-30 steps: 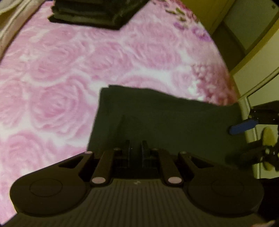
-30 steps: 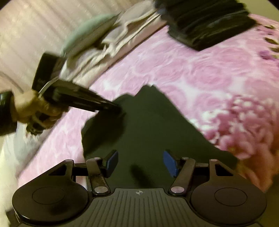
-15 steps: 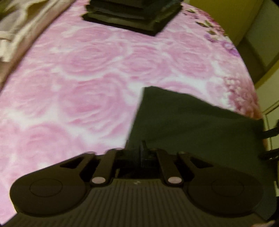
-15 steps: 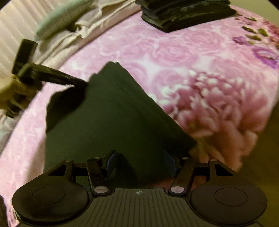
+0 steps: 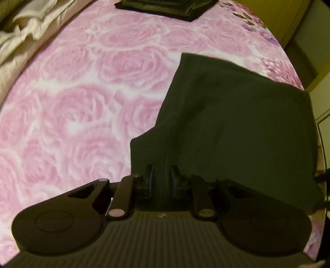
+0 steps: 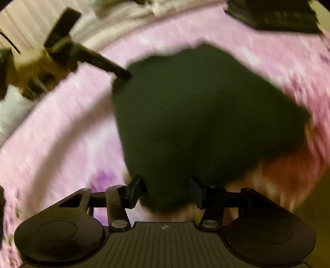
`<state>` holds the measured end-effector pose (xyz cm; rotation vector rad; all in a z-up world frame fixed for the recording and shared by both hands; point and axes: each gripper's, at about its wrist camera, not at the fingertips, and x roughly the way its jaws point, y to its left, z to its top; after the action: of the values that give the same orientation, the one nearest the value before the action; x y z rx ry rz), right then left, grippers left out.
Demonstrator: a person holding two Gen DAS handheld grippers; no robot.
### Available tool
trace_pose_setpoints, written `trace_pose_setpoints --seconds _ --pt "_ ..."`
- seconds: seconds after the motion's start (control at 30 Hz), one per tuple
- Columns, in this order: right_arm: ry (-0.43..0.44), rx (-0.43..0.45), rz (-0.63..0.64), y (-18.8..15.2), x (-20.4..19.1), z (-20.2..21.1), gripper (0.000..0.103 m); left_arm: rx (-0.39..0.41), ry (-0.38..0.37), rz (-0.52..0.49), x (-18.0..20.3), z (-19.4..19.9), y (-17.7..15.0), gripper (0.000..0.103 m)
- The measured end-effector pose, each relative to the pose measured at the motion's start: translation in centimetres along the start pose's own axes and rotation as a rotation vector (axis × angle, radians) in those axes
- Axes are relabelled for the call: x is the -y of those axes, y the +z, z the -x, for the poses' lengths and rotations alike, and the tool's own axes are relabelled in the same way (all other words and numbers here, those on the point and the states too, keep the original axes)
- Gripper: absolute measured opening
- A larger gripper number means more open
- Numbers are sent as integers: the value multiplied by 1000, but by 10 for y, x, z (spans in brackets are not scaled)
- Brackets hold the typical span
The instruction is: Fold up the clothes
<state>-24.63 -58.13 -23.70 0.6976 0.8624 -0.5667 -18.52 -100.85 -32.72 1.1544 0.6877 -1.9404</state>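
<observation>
A dark green garment (image 5: 237, 127) lies partly folded on the pink rose bedspread (image 5: 82, 99). My left gripper (image 5: 162, 181) is shut on a fold at the garment's near left edge. In the right wrist view, which is blurred by motion, the same garment (image 6: 196, 107) fills the middle, and the left gripper (image 6: 121, 74) pinches its far left corner with a hand (image 6: 31, 68) behind it. My right gripper (image 6: 167, 191) is open, its fingers wide apart. The garment's near edge lies between the fingers, unclamped.
A stack of folded dark clothes (image 5: 171, 8) sits at the far end of the bed, also in the right wrist view (image 6: 274, 16). Rumpled cream bedding (image 5: 24, 35) runs along the left side. The bed's edge and floor (image 6: 309, 206) are at the right.
The left gripper has kept its hold on the garment, whose near edge now bunches up at its fingers. The right gripper swung fast, and the garment's edge now sits between its open fingers.
</observation>
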Motion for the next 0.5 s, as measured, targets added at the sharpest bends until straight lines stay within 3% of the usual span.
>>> trace_pose_setpoints --seconds 0.17,0.37,0.4,0.43,0.47,0.5 --pt "-71 -66 2 -34 0 -16 52 38 -13 -12 -7 -1 -5 19" --pt "-145 -87 31 -21 -20 0 54 22 51 -63 -5 30 -9 19" --pt "-159 -91 45 -18 -24 3 58 17 69 -75 -4 36 -10 19" --pt "-172 -91 54 -15 -28 5 73 13 86 -87 -3 43 -12 19" --pt "-184 -90 59 -12 -32 7 79 6 101 -103 1 49 -17 19" --pt "-190 -90 65 -9 -36 10 79 -2 115 -120 6 55 -22 20"
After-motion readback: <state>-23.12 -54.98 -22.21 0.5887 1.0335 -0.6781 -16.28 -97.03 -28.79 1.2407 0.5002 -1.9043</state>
